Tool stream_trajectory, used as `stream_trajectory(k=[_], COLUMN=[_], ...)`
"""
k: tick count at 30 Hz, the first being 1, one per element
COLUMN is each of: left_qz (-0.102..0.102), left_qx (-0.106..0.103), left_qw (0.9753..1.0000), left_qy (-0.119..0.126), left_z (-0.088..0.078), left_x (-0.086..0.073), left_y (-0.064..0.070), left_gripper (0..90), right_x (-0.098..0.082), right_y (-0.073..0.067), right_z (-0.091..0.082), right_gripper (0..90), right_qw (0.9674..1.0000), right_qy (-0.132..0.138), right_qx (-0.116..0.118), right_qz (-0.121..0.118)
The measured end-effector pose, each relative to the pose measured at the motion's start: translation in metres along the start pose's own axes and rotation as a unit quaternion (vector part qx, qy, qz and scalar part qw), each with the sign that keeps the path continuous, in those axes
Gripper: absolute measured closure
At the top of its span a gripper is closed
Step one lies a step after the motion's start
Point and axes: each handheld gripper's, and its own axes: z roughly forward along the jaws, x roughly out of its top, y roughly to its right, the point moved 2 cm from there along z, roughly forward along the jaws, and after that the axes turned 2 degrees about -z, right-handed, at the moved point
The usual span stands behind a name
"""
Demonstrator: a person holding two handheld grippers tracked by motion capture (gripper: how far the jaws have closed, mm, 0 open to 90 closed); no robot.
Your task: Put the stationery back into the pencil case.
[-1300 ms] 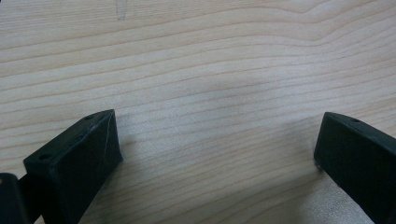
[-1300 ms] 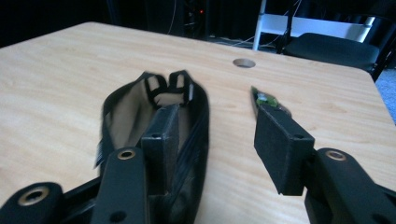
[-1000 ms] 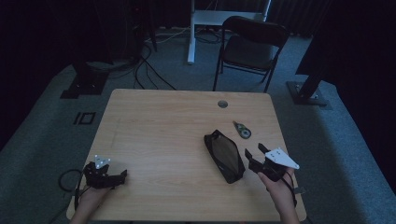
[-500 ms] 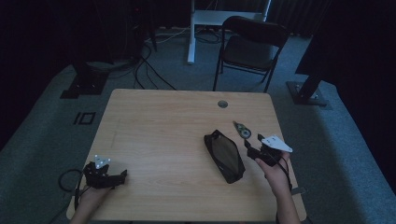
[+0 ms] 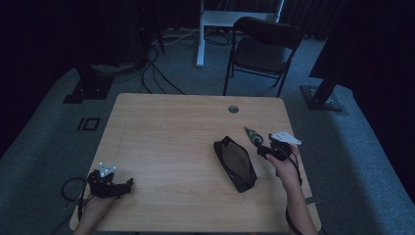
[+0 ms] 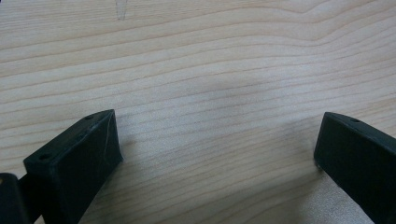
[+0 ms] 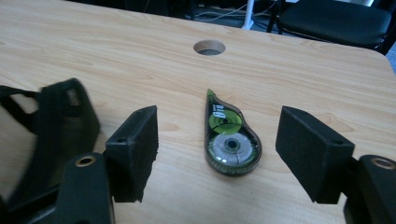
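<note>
The little green and clear correction tape (image 7: 229, 140) lies flat on the wooden counter (image 5: 171, 137), near the right edge. A black pencil pouch (image 5: 235, 163) lies just beside it, and a round hole (image 7: 208, 47) in the counter sits farther back.

The right tongs (image 7: 217, 154) have just been opening. Now they stand wide, one jaw on each side of the tape, and they do not touch it. The left tongs (image 6: 215, 154) rest low over bare wood near the front left corner, spread apart and holding nothing.

I think the tape is very light and made of hard, smooth plastic. It may slide away or flip if it gets bumped. The fat round end looks like the best place to pinch, across its two curved sides. The pointy tip is too thin.
</note>
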Motion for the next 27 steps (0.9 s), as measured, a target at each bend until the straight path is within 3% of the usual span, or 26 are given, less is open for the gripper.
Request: stream_trajectory(k=[10,14,17,19,22,27], left_qz=[0.000,0.000,0.000,0.000,0.000,0.000], left_qx=[0.000,0.000,0.000,0.000,0.000,0.000], left_qw=[1.0000,1.0000,1.0000,1.0000,1.0000,1.0000], left_qy=[0.000,0.000,-0.001,0.000,0.000,0.000], left_z=[0.000,0.000,0.000,0.000,0.000,0.000], left_x=[0.000,0.000,0.000,0.000,0.000,0.000], left_y=[0.000,0.000,0.000,0.000,0.000,0.000], left_gripper=[0.6,0.6,0.6,0.6,0.6,0.6], right_x=[0.000,0.000,0.000,-0.002,-0.004,-0.001], right_y=[0.010,0.014,0.015,0.017,0.018,0.018], right_z=[0.031,0.043,0.048,0.057,0.065,0.074], right_gripper=[26.3,26.3,26.3,26.3,26.3,26.3], right_qw=[0.9996,0.9993,0.9993,0.9987,0.9981,0.9974], right_qy=[-0.017,-0.028,-0.033,-0.051,-0.059,-0.072], right_qx=[0.021,0.017,0.011,0.006,0.004,-0.004], right_qz=[0.009,0.018,0.015,0.007,0.019,0.002])
